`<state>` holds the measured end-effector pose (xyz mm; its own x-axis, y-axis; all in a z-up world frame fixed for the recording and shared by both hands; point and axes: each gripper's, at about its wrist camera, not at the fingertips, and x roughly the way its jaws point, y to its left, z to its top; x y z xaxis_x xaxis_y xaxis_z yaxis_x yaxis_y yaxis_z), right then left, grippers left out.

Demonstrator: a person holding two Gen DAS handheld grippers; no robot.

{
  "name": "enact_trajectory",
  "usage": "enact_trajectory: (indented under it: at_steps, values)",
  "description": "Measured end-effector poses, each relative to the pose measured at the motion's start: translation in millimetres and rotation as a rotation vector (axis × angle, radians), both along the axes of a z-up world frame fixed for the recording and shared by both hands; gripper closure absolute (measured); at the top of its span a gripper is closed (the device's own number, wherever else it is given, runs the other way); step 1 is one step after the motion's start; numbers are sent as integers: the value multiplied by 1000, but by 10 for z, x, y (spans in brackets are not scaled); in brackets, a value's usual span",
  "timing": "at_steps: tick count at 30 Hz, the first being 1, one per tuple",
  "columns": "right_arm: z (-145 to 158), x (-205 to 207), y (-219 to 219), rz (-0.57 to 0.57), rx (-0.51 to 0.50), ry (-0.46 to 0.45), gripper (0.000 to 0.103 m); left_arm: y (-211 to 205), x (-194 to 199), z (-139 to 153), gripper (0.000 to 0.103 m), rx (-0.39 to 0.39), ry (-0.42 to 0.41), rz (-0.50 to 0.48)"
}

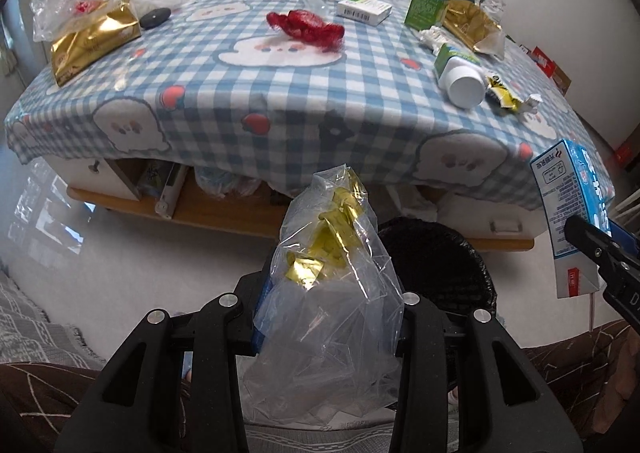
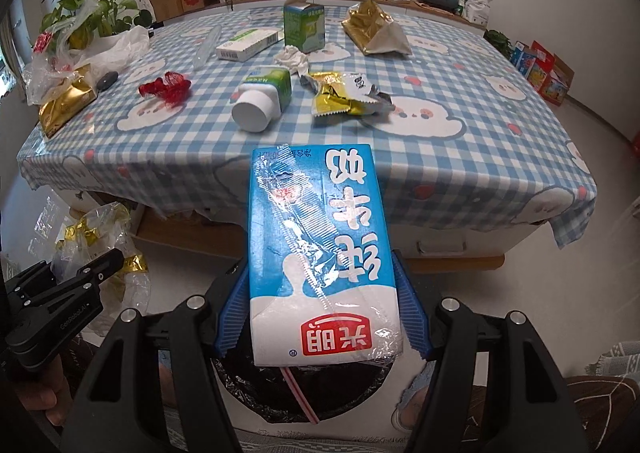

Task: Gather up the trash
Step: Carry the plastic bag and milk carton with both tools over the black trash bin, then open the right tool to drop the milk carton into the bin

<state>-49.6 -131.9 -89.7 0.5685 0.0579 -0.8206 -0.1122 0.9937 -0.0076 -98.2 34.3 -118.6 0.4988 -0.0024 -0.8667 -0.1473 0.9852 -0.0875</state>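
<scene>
Your left tongs point(image 1: 328, 317) pinch a crinkled clear plastic bag point(image 1: 332, 293) with gold and yellow foil scraps inside; your right tongs point(image 2: 324, 313) clamp a blue-and-white milk carton point(image 2: 320, 245) between their ribbed blue pads point(image 2: 412, 317), a striped straw in its cellophane sleeve stuck down the carton's face. Both loads hang near the front edge of the worktop point(image 2: 460, 157), over a round bin lined with a glossy black bag point(image 2: 296, 393).

Your left view shows the bin point(image 1: 440, 265) just right of the bag and a low wooden shelf point(image 1: 224, 213) under the checked cloth. It catches only the carton's narrow printed side point(image 1: 568, 221). Your right view shows the carton's front, and the bag point(image 2: 100, 245) from the side at lower left.

Left on the cloth you can count: one crumpled red cellophane wrapper point(image 2: 166, 87), one white bottle lying in its green box point(image 2: 262, 101), one upright green box point(image 2: 304, 27), one flat white box point(image 2: 246, 43), one wad of white tissue point(image 2: 294, 57), a cluster of yellow-and-silver sachets point(image 2: 344, 97), two gold foil packs, one at the far right point(image 2: 372, 29) and one at the left edge point(image 2: 66, 103), one dark oval object point(image 2: 107, 80), and loose clear bags point(image 2: 100, 49) at the left rear.
</scene>
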Motion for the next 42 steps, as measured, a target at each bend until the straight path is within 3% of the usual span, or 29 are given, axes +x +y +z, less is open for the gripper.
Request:
enact_trajectory:
  at_steps: [10, 27, 35, 42]
  values:
    - [-497, 21, 36, -2, -41, 62, 41, 53, 74, -327, 66, -2, 40, 4]
    - [-1173, 86, 47, -33, 11, 147, 41, 75, 95, -811, 66, 10, 83, -8]
    - [-1290, 141, 107, -27, 7, 168, 41, 27, 120, -907, 66, 19, 101, -17]
    - [-1262, 151, 111, -20, 11, 157, 39, -80, 102, -752, 65, 11, 55, -31]
